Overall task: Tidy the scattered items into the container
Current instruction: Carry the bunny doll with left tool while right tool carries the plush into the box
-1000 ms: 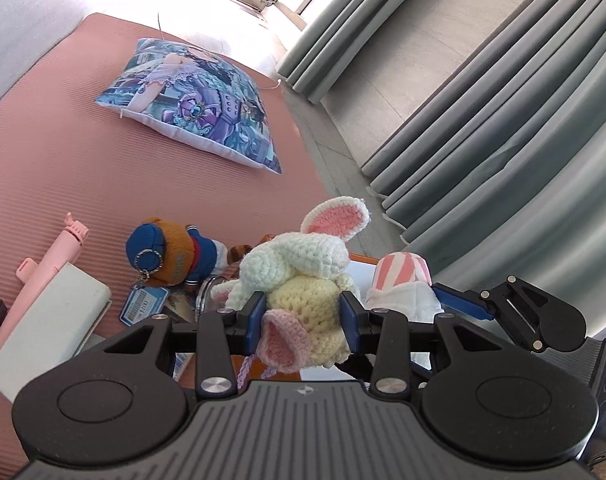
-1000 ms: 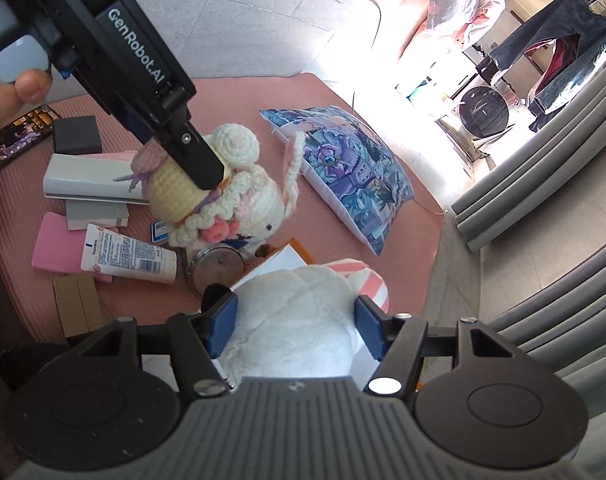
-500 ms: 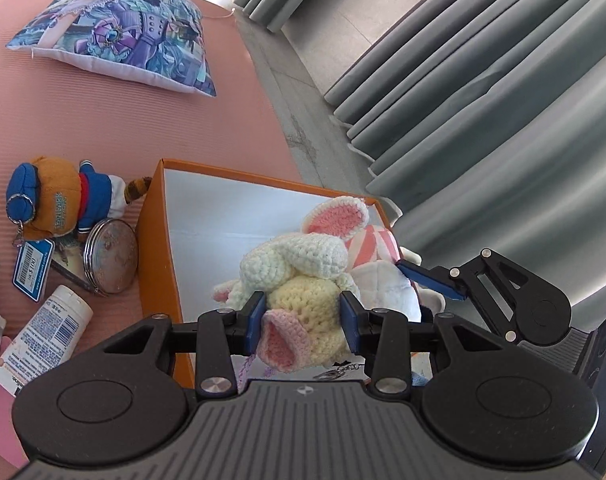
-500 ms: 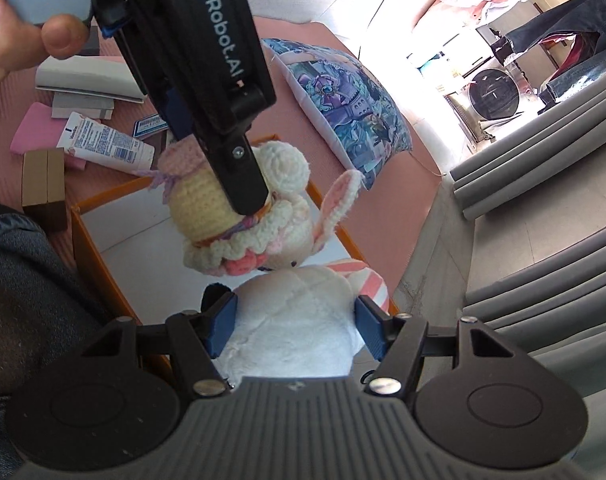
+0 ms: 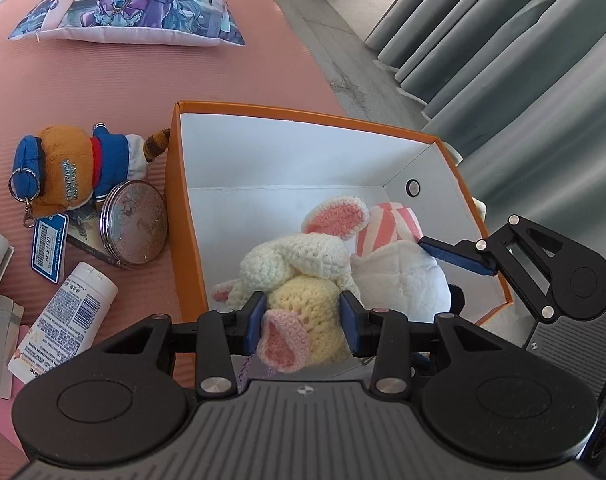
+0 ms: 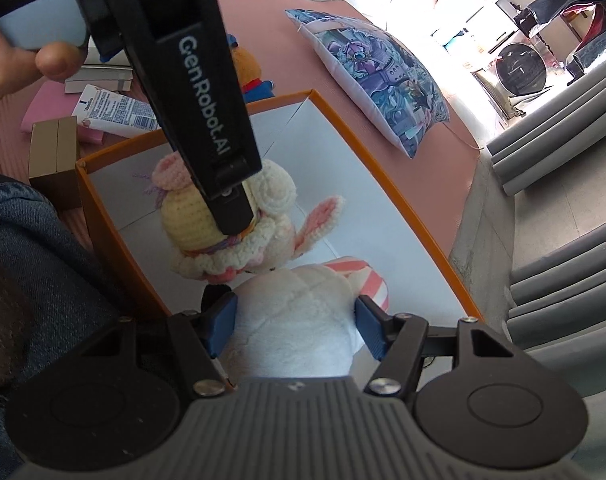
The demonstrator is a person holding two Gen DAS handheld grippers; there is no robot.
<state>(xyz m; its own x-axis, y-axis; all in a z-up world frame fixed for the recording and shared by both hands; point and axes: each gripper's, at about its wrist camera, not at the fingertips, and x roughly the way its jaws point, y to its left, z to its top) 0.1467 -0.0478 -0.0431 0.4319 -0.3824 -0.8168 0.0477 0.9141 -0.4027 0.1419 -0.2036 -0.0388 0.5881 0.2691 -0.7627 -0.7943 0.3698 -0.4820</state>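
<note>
An orange box [image 5: 174, 184] with a white inside stands on the pink mat. My left gripper [image 5: 303, 322] is shut on a crocheted cream-and-yellow rabbit [image 5: 299, 260] and holds it inside the box, low near the front. In the right wrist view the same crocheted rabbit [image 6: 231, 224] hangs under the left gripper's black body [image 6: 195, 80]. My right gripper [image 6: 295, 322] is shut on a white plush toy [image 6: 295, 320] with a pink-striped ear, right beside the rabbit over the box [image 6: 403, 208]. That white plush toy [image 5: 395, 264] shows at the rabbit's right in the left wrist view.
Left of the box lie an orange plush keychain in blue clothes [image 5: 75, 168], a round compact mirror [image 5: 134, 229], a white tube [image 5: 63, 320] and books. A printed cushion [image 5: 139, 4] lies at the mat's far end. Grey curtains [image 5: 503, 40] hang to the right. A denim-clad leg [image 6: 31, 280] is close by the box.
Both grippers have come down and moved over the orange box with their toys. The rabbit and the white plush now hang inside the box's walls instead of above the scattered items.
</note>
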